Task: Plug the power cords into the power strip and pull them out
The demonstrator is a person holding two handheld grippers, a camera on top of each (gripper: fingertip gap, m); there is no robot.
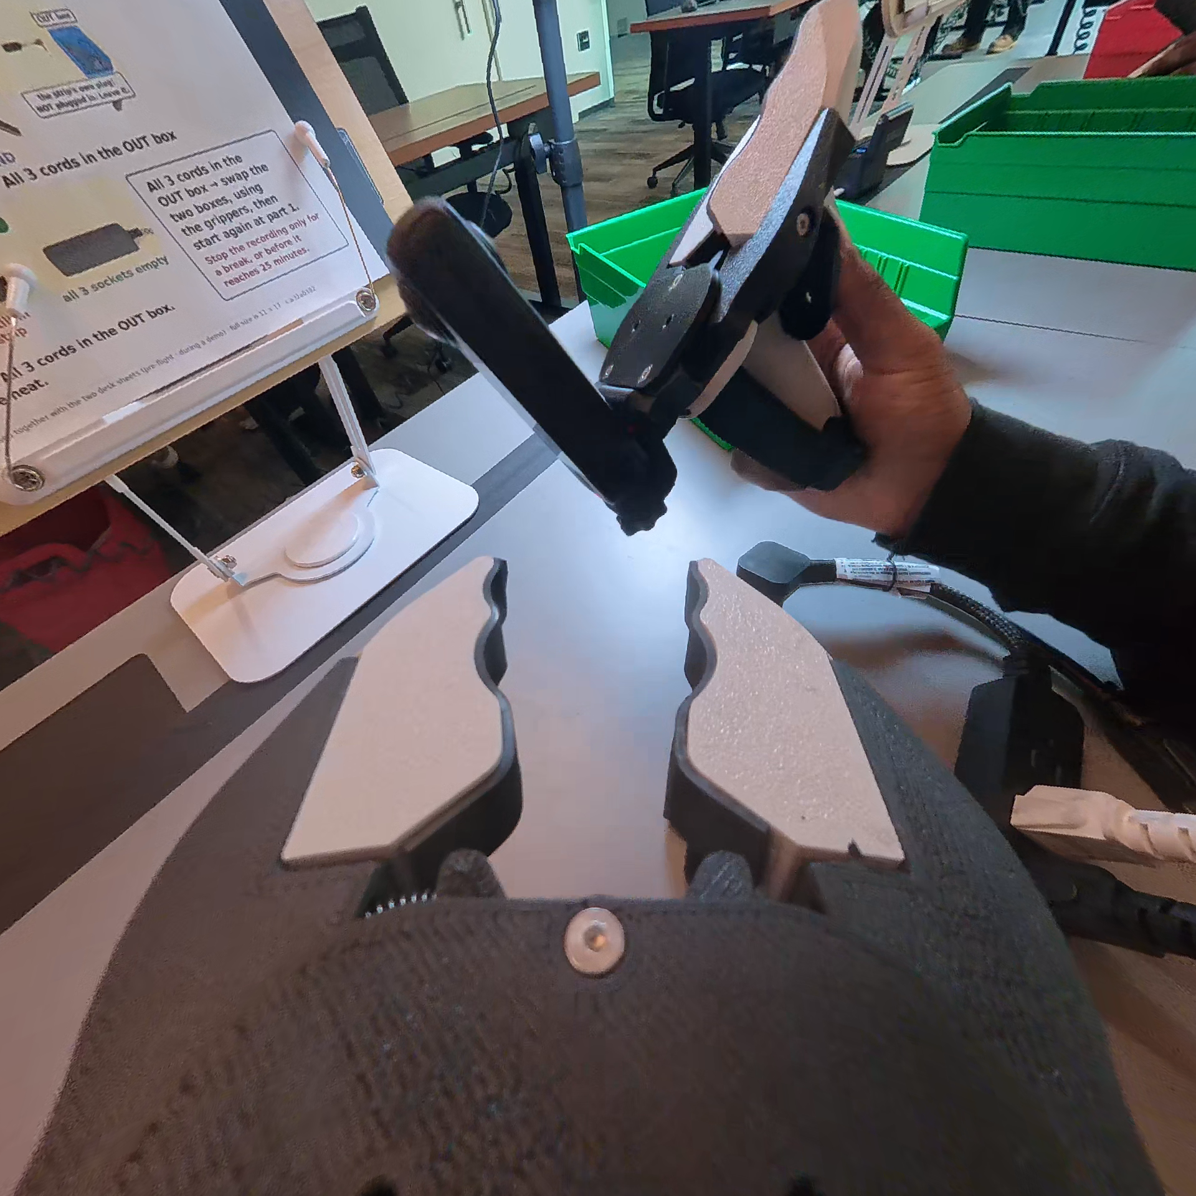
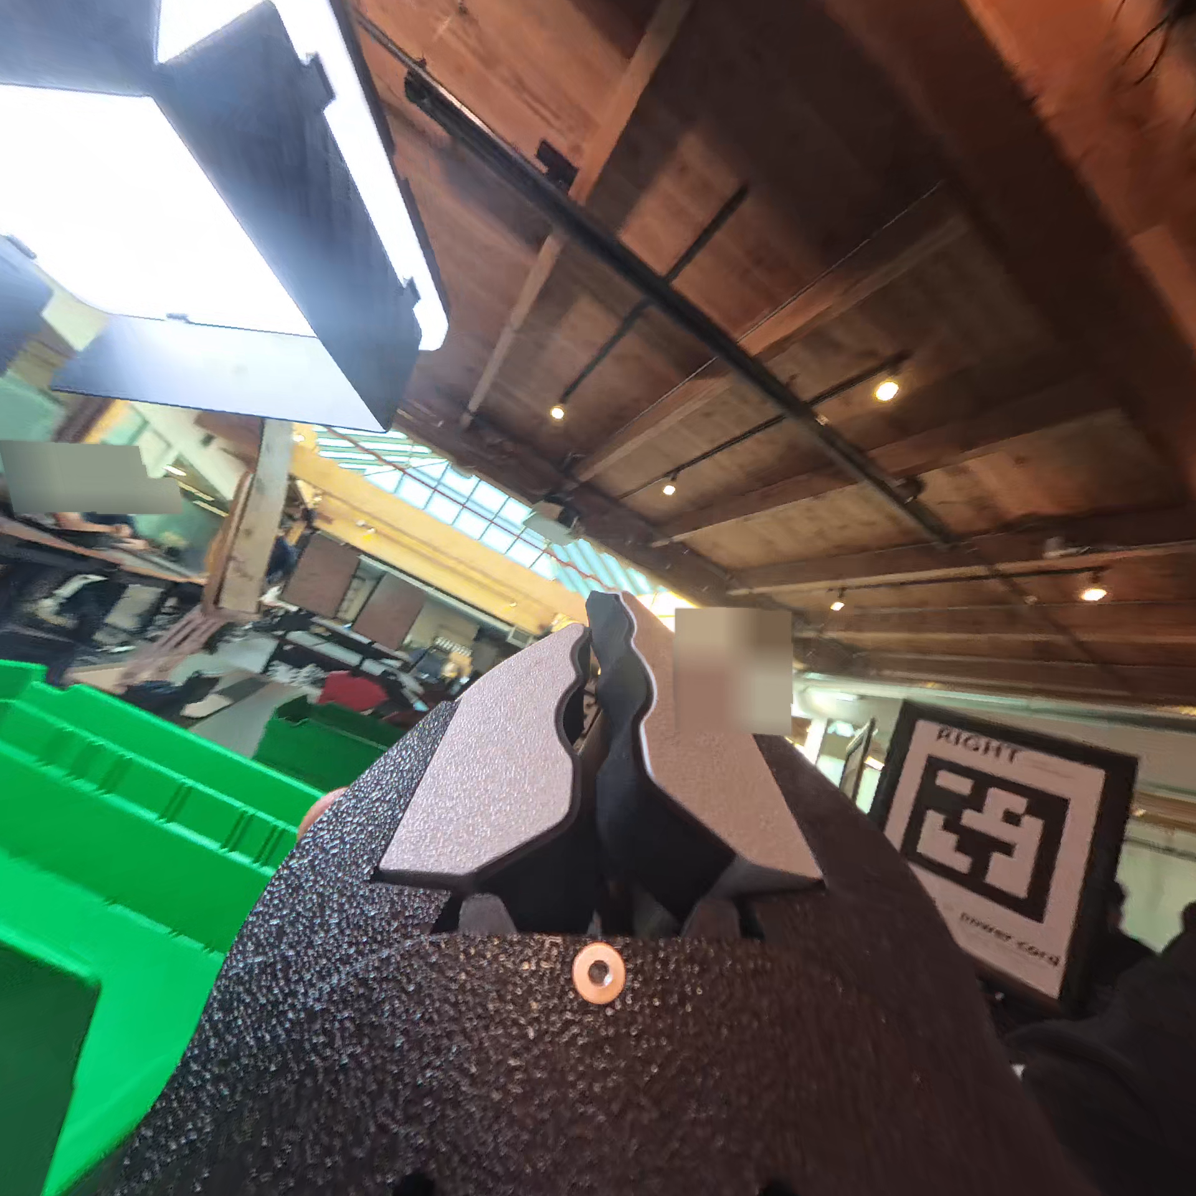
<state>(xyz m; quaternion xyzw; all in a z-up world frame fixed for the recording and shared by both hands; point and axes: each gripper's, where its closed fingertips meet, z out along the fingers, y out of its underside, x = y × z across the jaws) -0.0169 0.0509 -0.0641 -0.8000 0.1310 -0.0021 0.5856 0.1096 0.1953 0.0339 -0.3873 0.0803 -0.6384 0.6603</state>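
Left hand-held gripper gapes empty over bare table; right hand-held gripper nearly closed, empty.

Layout, left wrist view:
- Grey tabletop carries all items below.
- White metal document stand: far left, its base on the tabletop, a printed instruction sheet propped on it.
- Left claw: foreground centre, above bare tabletop.
- Right claw: raised behind the left claw, gripped by a hand entering from the right.
- Small green plastic bin: behind that hand, on the tabletop.
- Large green plastic bin: far right, behind the small one.
- Black braided power cord: right of the left claw, under the sleeve.
- Black power strip: right edge, nearer than the cord.
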